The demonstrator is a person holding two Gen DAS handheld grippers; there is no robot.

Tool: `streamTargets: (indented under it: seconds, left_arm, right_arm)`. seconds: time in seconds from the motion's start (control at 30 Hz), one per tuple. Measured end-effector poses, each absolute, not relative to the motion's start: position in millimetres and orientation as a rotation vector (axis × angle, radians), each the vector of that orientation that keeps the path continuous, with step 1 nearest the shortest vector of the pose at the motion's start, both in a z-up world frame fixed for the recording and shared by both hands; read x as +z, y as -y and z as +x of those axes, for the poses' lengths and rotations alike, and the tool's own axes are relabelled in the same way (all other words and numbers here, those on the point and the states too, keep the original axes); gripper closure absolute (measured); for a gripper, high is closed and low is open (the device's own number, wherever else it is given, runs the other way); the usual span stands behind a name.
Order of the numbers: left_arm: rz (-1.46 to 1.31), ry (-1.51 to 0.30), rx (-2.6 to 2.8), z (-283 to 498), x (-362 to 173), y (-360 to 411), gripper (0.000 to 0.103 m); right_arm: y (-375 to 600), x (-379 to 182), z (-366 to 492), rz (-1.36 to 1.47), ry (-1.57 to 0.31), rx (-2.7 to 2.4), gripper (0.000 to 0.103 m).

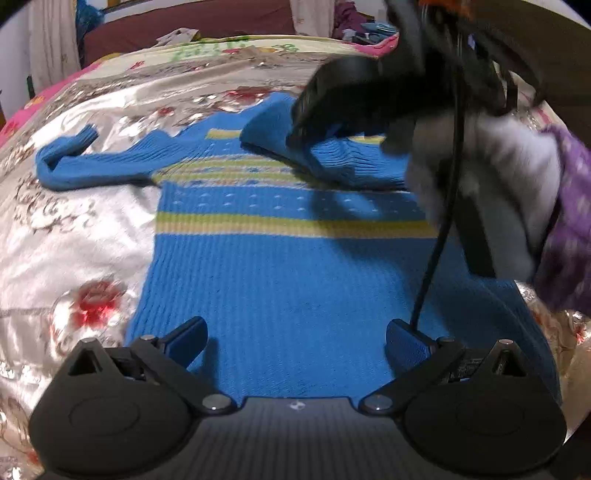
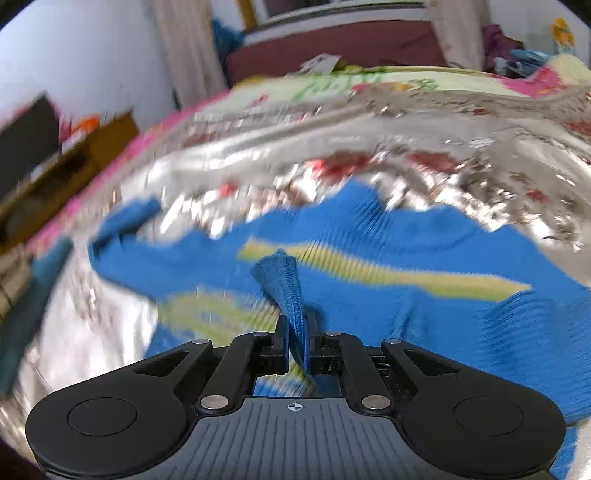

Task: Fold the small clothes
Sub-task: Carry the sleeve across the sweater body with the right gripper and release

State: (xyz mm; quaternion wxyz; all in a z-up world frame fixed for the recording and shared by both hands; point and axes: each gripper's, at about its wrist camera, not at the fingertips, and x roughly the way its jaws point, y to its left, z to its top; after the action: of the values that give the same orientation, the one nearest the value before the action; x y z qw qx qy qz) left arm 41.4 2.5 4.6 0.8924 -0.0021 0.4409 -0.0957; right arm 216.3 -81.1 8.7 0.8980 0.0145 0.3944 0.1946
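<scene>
A small blue knit sweater with yellow stripes lies flat on a shiny floral bedspread. Its left sleeve stretches out to the left. My left gripper is open and empty, low over the sweater's bottom hem. My right gripper is shut on the cuff of the right sleeve and holds it over the sweater's chest. In the left wrist view the right gripper holds that sleeve folded across the upper body. The right wrist view is motion-blurred.
The person's arm in a white and purple sleeve reaches in from the right, with a black cable hanging down. A dark red headboard and piled clothes lie beyond the bed. A wooden desk stands left of the bed.
</scene>
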Motion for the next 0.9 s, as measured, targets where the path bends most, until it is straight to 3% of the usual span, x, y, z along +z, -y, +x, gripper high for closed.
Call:
streamTargets:
  seconds: [0.3,0.7,0.9]
  left_arm:
    - [-0.071,-0.919,-0.216,41.2,-0.5,-16.5,0.0]
    - [-0.139,-0.916,-0.212,43.0,0.4,-32.5,0.0]
    - [-0.132,-0.919,-0.209,42.9,-0.8,-33.1,0.0]
  right_arm:
    - [58.9,0.1,214.6,-0.129,-0.824,0.396,0.09]
    - [32.8,23.7,227.6,-0.1,-0.742,0.396,0.095]
    - [12.0,0.9,232.1,-0.137,-0.799,0.428,0.095]
